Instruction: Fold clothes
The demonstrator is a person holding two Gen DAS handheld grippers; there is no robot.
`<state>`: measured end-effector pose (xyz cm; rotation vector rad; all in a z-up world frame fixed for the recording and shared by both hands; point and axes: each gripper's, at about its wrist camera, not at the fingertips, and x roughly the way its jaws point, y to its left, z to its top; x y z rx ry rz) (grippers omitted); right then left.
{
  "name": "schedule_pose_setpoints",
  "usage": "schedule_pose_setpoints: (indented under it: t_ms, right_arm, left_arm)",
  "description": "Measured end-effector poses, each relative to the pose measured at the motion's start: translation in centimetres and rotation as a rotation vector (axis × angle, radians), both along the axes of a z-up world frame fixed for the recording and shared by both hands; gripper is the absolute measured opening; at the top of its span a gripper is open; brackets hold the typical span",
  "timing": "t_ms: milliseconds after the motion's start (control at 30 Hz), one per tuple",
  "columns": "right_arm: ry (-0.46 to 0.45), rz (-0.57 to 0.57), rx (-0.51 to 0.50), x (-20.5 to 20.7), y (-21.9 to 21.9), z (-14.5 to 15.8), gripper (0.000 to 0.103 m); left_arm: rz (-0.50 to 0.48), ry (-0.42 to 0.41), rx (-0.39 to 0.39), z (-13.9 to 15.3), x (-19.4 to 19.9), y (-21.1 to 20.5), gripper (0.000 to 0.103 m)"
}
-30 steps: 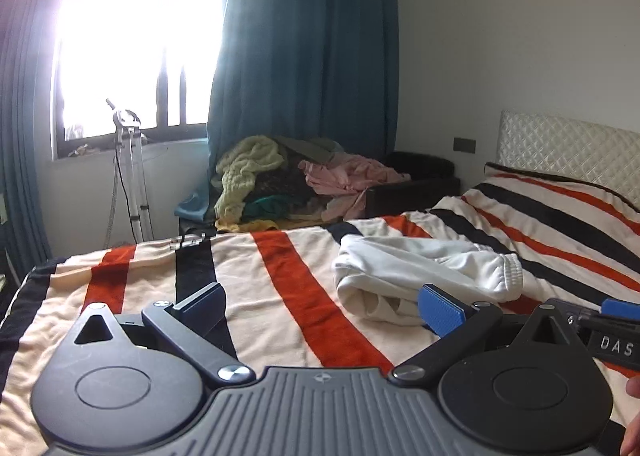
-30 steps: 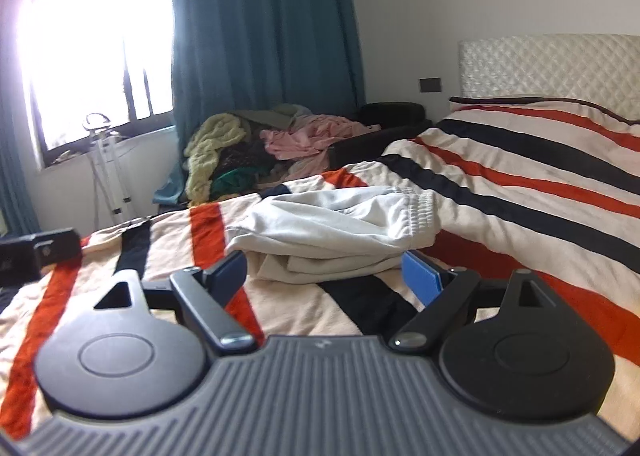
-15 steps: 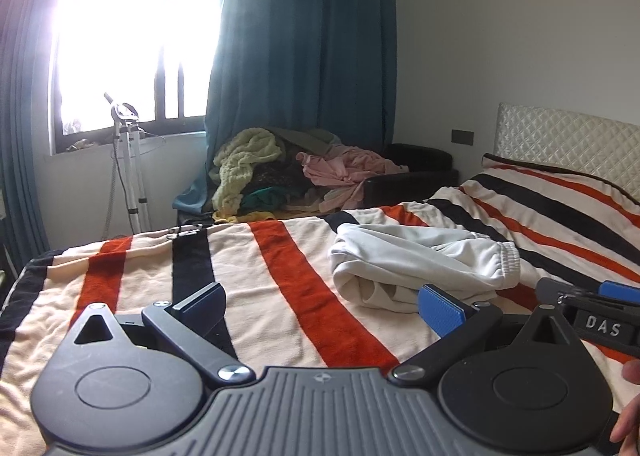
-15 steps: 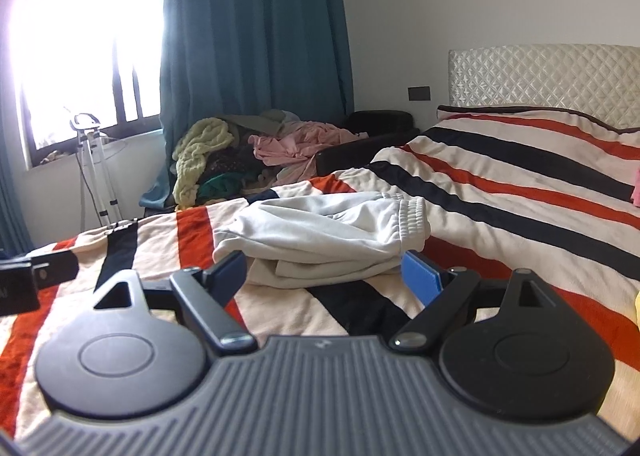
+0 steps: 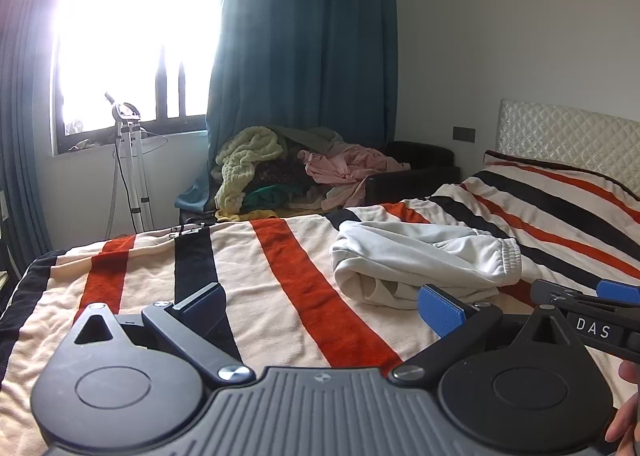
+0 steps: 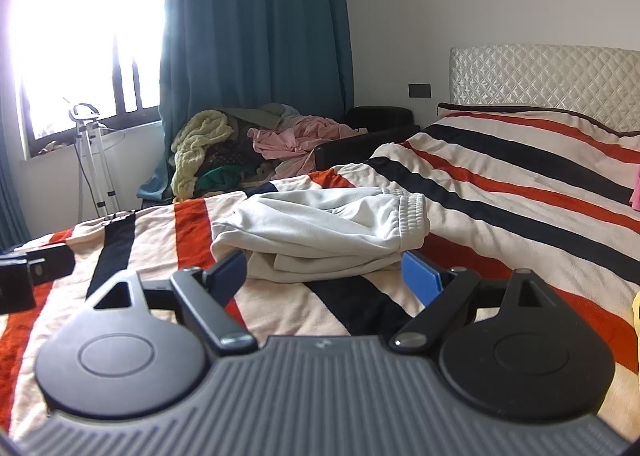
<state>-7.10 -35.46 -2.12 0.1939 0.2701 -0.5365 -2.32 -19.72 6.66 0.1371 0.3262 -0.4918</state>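
Note:
A folded white garment (image 5: 428,260) (image 6: 324,232) with an elastic cuff lies on the striped bed cover (image 5: 280,276) (image 6: 500,192). My left gripper (image 5: 320,306) is open over the cover, to the left of and nearer than the garment, with nothing between its fingers. My right gripper (image 6: 326,278) is open just short of the garment's near edge; its blue pads stand either side of that edge without touching it. The right gripper also shows at the right edge of the left wrist view (image 5: 592,308), and a piece of the left gripper at the left edge of the right wrist view (image 6: 28,272).
A heap of unfolded clothes (image 5: 296,172) (image 6: 256,144) sits on a dark chair beyond the bed, by the teal curtain (image 5: 304,68). A metal stand (image 5: 130,160) is under the window. The quilted headboard (image 6: 552,76) is at the right. A pink item (image 6: 635,192) and a yellow item (image 6: 637,316) show at the right edge.
Both views have tilted up slightly, so the bed and garment sit a little lower in frame. Both grippers stay open and the garment has not moved.

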Motion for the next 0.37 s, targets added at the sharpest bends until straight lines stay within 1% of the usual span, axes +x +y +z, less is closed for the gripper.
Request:
schedule_pose_setpoints:
  t_ms: [133, 367]
  right_arm:
    - [0.005, 0.001, -0.007, 0.18, 0.07, 0.02, 0.086]
    - [0.004, -0.001, -0.012, 0.07, 0.25, -0.04, 0.086]
  left_arm:
    - [0.0, -0.013, 0.017, -0.1, -0.28, -0.14, 0.103]
    - [-0.006, -0.001, -0.008, -0.05, -0.25, 0.38, 0.103]
